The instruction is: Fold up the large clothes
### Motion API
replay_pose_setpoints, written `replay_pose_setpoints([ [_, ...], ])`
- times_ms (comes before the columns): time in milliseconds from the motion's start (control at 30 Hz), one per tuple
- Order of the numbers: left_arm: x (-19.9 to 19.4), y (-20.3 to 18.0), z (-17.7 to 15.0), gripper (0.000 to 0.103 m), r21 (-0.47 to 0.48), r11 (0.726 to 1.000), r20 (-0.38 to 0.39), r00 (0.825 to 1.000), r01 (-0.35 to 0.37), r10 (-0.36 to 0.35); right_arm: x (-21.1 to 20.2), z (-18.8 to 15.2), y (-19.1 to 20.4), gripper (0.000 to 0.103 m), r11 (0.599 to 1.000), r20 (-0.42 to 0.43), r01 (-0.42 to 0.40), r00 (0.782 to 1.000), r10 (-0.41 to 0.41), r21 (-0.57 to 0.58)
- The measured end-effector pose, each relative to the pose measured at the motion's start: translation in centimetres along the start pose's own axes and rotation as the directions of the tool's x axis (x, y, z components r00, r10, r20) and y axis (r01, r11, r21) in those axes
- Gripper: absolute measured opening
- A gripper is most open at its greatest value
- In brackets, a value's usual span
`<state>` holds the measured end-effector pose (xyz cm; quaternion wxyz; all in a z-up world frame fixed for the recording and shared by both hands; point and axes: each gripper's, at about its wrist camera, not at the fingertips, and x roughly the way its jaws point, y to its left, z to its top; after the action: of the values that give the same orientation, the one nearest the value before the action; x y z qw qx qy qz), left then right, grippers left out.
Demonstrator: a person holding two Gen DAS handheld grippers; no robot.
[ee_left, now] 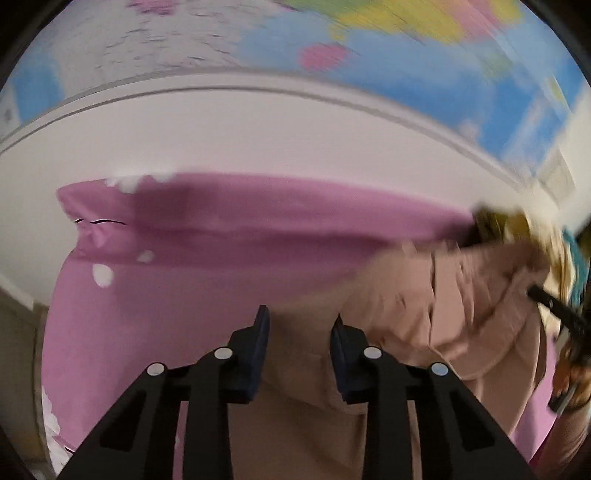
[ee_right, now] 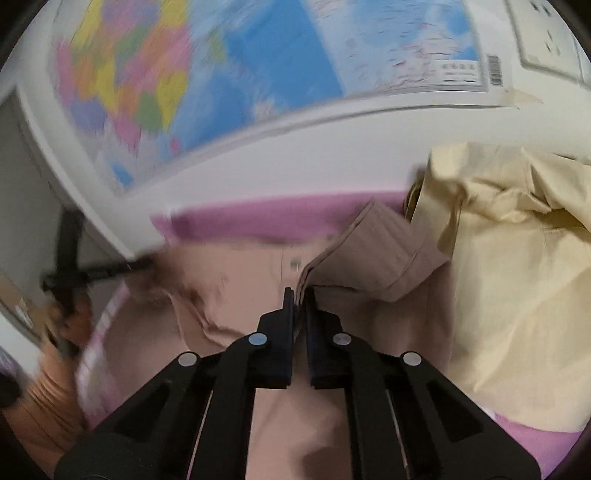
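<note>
Setting: a home room, likely a bedroom or study. You face a white wall (ee_right: 258,155) bearing a large coloured map poster (ee_right: 207,66), taped at one corner, with wall sockets (ee_right: 546,33) beside it. Below it lies a pink sheet (ee_left: 221,229) spread flat. On it you have loose garments: a beige one (ee_right: 236,280) and a cream one (ee_right: 517,258).

Two garments are counted: one tan (ee_right: 258,280), one cream (ee_right: 509,295); one pink sheet (ee_left: 221,258), one wall map (ee_right: 258,55), and two grippers (ee_left: 300,328) (ee_right: 300,295) are seen
</note>
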<state>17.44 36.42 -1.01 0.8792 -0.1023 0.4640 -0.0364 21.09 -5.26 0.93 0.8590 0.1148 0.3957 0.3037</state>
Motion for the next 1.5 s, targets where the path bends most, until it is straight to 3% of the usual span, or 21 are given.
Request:
replay_pose_setpoints([
  [100, -0.5, 0.7, 0.5, 0.045, -0.038, 0.999, 0.026, 1.0, 0.01, -0.01, 0.0, 1.1, -3.1, 0.005, 0.987, 0.044, -0.024, 0.999, 0.017, 0.159],
  [167, -1.5, -0.6, -0.5, 0.055, 0.039, 0.999, 0.053, 0.998, 0.025, -0.028, 0.8, 1.0, -4.4, 0.014, 0.976, 0.006, 0.014, 1.0, -0.015, 0.216],
  [233, -2.5, -2.6, -1.9, 0.066, 0.158, 0.987, 0.09, 0.996, 0.011, -0.026, 0.7, 0.6, -4.1, 0.016, 0.985, 0.004, 0.011, 1.0, -0.012, 0.175],
  [300, -2.8, -4.8, -3.2, 0.074, 0.275, 0.961, 0.096, 0.995, -0.003, -0.024, 0.0, 0.1, -3.4, 0.027, 0.992, 0.011, 0.048, 0.999, -0.05, 0.116],
  [333, -2.7, -6.0, -4.0, 0.075, 0.333, 0.943, 0.075, 0.996, 0.01, -0.037, -0.3, -0.1, -3.2, 0.03, 0.993, 0.017, 0.057, 0.998, -0.059, 0.104],
  [400, -1.7, -8.4, -5.3, 0.076, 0.422, 0.906, 0.025, 0.999, 0.027, -0.042, -0.6, -0.6, -2.1, 0.052, 0.996, 0.007, 0.07, 0.997, -0.07, 0.047],
  [467, -0.5, -9.7, -6.2, 0.077, 0.472, 0.881, -0.007, 1.0, 0.022, -0.021, -0.8, -1.1, -0.4, 0.055, 0.995, 0.007, 0.099, 0.995, -0.098, -0.034],
  [567, 2.2, -10.4, -7.1, 0.076, 0.501, 0.866, -0.078, 0.996, -0.002, 0.048, -0.1, -2.1, 2.6, 0.064, 0.976, -0.023, 0.105, 0.994, -0.111, -0.19],
  [633, 3.9, -10.3, -7.2, 0.059, 0.493, 0.87, -0.107, 0.99, -0.024, 0.088, 1.6, -3.3, 5.1, 0.069, 0.941, -0.065, 0.118, 0.987, -0.145, -0.317],
  [667, 4.6, -10.1, -7.2, 0.044, 0.486, 0.873, -0.108, 0.988, -0.044, 0.11, 2.7, -3.8, 6.1, 0.071, 0.922, -0.086, 0.12, 0.983, -0.163, -0.369],
  [767, 5.2, -9.0, -6.3, 0.013, 0.41, 0.911, -0.097, 0.99, -0.056, 0.105, 6.4, -4.6, 7.7, 0.071, 0.893, -0.145, 0.115, 0.97, -0.196, -0.435],
  [800, 5.0, -8.8, -5.9, 0.005, 0.384, 0.922, -0.093, 0.992, -0.047, 0.09, 7.7, -4.7, 7.8, 0.063, 0.89, -0.161, 0.125, 0.964, -0.214, -0.438],
  [900, 4.1, -8.5, -5.0, 0.005, 0.343, 0.938, -0.051, 0.996, -0.057, 0.079, 10.2, -4.4, 7.3, 0.032, 0.89, -0.193, 0.152, 0.948, -0.255, -0.43],
  [967, 3.4, -8.4, -4.5, 0.005, 0.324, 0.943, -0.024, 0.996, -0.069, 0.081, 10.6, -3.6, 6.9, 0.01, 0.91, -0.195, 0.115, 0.959, -0.206, -0.399],
  [1000, 3.1, -8.3, -4.4, 0.005, 0.319, 0.945, -0.005, 0.997, -0.076, 0.082, 10.3, -3.1, 6.8, 0.006, 0.922, -0.188, 0.104, 0.965, -0.185, -0.374],
  [1133, 0.1, -7.3, -3.6, 0.009, 0.278, 0.956, 0.105, 0.992, -0.093, 0.066, 7.7, -0.5, 6.8, 0.005, 0.938, -0.057, 0.116, 0.988, -0.143, -0.326],
  [1167, -0.2, -7.3, -3.5, 0.015, 0.27, 0.957, 0.12, 0.99, -0.105, 0.075, 7.5, 0.0, 7.1, 0.005, 0.941, -0.038, 0.11, 0.991, -0.129, -0.319],
  [1267, -0.6, -6.2, -3.3, 0.03, 0.245, 0.962, 0.143, 0.986, -0.121, 0.087, 10.2, 0.5, 7.7, 0.006, 0.925, -0.065, 0.151, 0.981, -0.184, -0.349],
  [1367, 0.7, -5.5, -3.6, 0.051, 0.224, 0.961, 0.118, 0.983, -0.165, 0.141, 12.9, -0.2, 6.2, 0.022, 0.938, -0.183, 0.153, 0.959, -0.217, -0.312],
  [1433, 0.7, -3.9, -4.2, 0.051, 0.184, 0.968, 0.112, 0.982, -0.174, 0.155, 11.9, 0.1, 5.8, 0.03, 0.944, -0.159, 0.147, 0.967, -0.2, -0.294],
  [1500, -0.2, -2.2, -5.1, 0.061, 0.147, 0.979, 0.116, 0.986, -0.14, 0.123, 8.2, -0.2, 5.4, 0.042, 0.948, -0.087, 0.14, 0.981, -0.172, -0.287],
])
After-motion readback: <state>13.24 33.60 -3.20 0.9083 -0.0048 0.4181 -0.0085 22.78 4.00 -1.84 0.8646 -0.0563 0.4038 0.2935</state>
